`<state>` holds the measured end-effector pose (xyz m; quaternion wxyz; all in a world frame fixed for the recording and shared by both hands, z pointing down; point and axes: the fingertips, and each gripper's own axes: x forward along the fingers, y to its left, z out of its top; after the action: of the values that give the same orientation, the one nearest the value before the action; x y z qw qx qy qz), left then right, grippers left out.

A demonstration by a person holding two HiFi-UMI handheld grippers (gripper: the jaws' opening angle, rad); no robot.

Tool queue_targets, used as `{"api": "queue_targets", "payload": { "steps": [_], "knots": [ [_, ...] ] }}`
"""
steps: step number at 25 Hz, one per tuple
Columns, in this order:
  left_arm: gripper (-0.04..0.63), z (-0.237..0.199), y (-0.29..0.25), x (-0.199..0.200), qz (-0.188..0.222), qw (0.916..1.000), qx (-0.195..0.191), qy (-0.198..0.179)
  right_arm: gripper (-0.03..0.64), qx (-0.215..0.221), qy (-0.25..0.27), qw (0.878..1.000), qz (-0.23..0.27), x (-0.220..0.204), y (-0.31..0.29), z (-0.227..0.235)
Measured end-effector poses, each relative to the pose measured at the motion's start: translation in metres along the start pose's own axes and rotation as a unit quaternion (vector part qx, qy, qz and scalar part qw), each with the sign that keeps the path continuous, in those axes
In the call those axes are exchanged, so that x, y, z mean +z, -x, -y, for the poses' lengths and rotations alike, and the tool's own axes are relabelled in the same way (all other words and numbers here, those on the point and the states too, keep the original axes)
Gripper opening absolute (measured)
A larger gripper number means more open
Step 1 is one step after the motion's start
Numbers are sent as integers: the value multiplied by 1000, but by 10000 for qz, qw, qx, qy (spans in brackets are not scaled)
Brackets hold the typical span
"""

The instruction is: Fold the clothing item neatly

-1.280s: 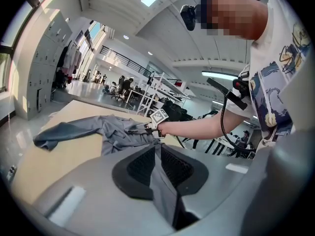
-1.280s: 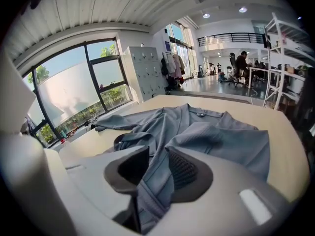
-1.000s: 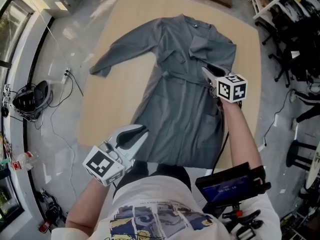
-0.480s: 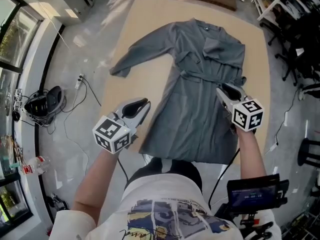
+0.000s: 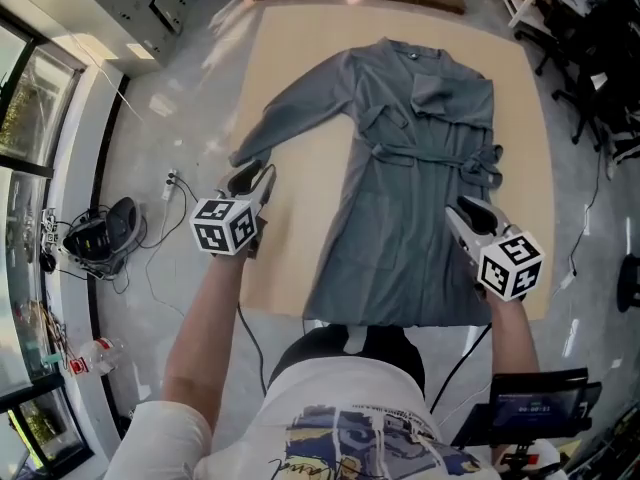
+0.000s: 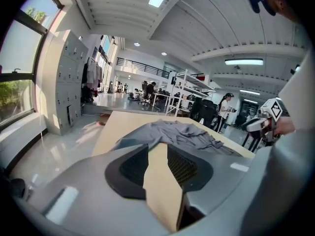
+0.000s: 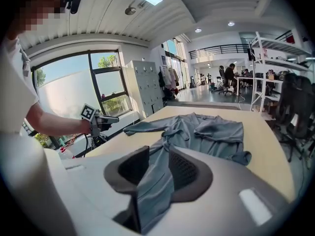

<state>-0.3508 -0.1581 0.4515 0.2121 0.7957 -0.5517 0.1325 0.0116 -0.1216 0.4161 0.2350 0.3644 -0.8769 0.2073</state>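
Two grippers stood over the grey robe [image 5: 400, 208], spread flat on the tan board [image 5: 290, 258]. My left gripper [image 5: 252, 174] had swung out to the left sleeve cuff [image 5: 243, 156], jaws just opening with nothing between them; the right gripper [image 5: 468, 209] hung part-open and empty above the near right hem [image 5: 440, 303]. I judged a sleeve fold imminent.

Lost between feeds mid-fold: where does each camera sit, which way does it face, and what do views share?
Head view: on the person's head, steeply down onto the grey robe on the tan table; both forearms, left gripper, right gripper.
Left gripper view: on the left gripper, toward the robe's sleeve; own jaws just opening, nothing between; right gripper far right.
Right gripper view: on the right gripper, across the robe; own jaws apart, empty; left forearm and gripper at left.
Shared: the robe and table.
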Motion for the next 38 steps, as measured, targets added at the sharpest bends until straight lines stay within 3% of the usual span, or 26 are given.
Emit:
{"api": "queue_targets", "payload": {
  "steps": [9, 13, 19, 25, 34, 38],
  "knots": [
    [161, -106, -19, -35, -439, 9938, 1001, 190, 114, -142, -187, 9997, 11, -17, 6, -9],
    [182, -135, -18, -51, -448, 9880, 1275, 753, 114, -238, -258, 9994, -31, -24, 12, -8],
    [190, -146, -26, -74, -701, 9849, 1291, 913, 114, -296, -319, 9990, -64, -29, 13, -6],
    [193, -149, -30, -82, -541, 9747, 1266, 1759, 114, -270, -322, 9991, -71, -30, 7, -12],
    [231, -164, -47, -92, -766, 9690, 1371, 1908, 114, -253, -337, 9991, -97, -30, 2, -14],
    [203, -163, -56, -94, -844, 9676, 1339, 1966, 114, -203, -343, 9991, -148, -33, 1, -16]
  ]
}}
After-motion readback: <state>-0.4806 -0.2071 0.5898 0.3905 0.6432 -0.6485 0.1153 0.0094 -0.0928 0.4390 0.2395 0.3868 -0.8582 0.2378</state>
